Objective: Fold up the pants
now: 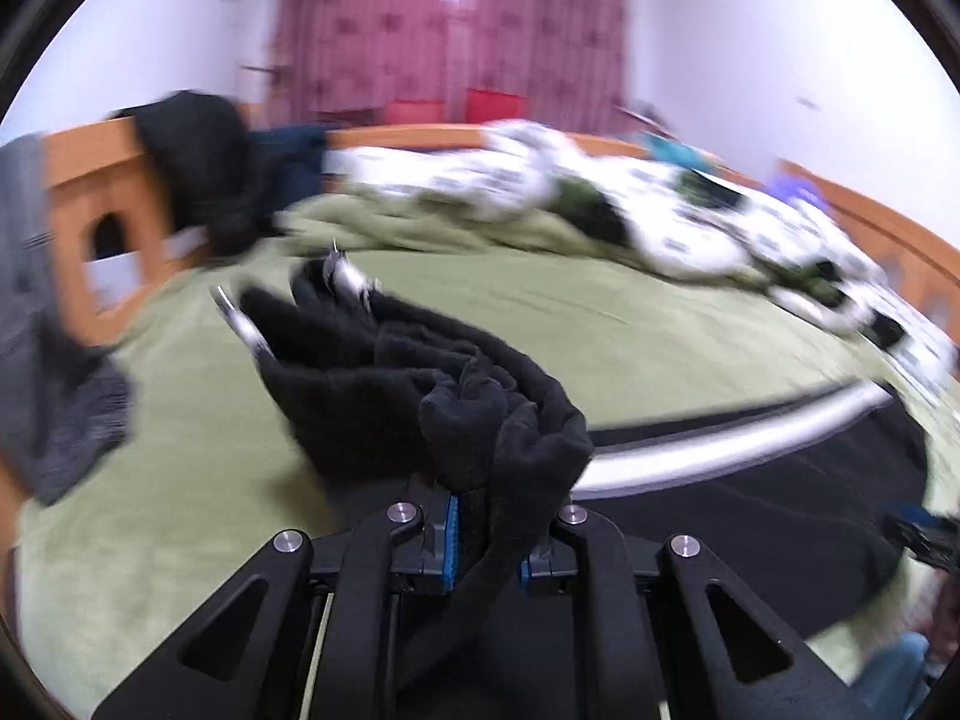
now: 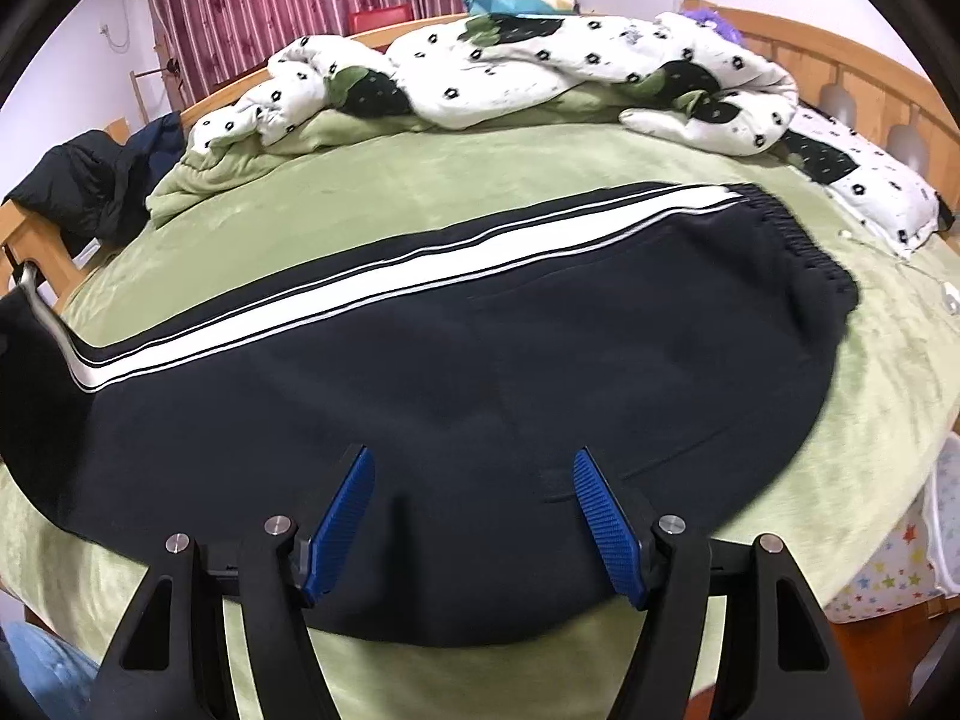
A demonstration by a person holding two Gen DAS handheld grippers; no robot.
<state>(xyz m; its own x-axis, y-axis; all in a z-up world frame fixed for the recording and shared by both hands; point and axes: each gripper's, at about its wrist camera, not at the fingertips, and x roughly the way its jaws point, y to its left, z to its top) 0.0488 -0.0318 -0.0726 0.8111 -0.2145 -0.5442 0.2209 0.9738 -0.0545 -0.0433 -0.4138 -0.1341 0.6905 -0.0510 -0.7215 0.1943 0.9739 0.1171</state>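
Black pants (image 2: 480,360) with a white side stripe (image 2: 390,276) lie flat on the green bed cover, elastic waistband (image 2: 798,240) at the right. My left gripper (image 1: 486,540) is shut on the bunched leg end of the pants (image 1: 420,384) and holds it lifted above the bed; the view is blurred by motion. The rest of the pants (image 1: 750,498) stretches away to the right. My right gripper (image 2: 474,516) is open and empty, fingers (image 2: 345,516) hovering over the near edge of the pants at the seat.
A green blanket (image 2: 420,180) covers the bed. A rumpled white patterned duvet (image 2: 540,78) lies along the far side. Dark clothes (image 2: 90,180) hang over the wooden footboard (image 1: 90,192) at the left. A grey garment (image 1: 54,360) is at the far left.
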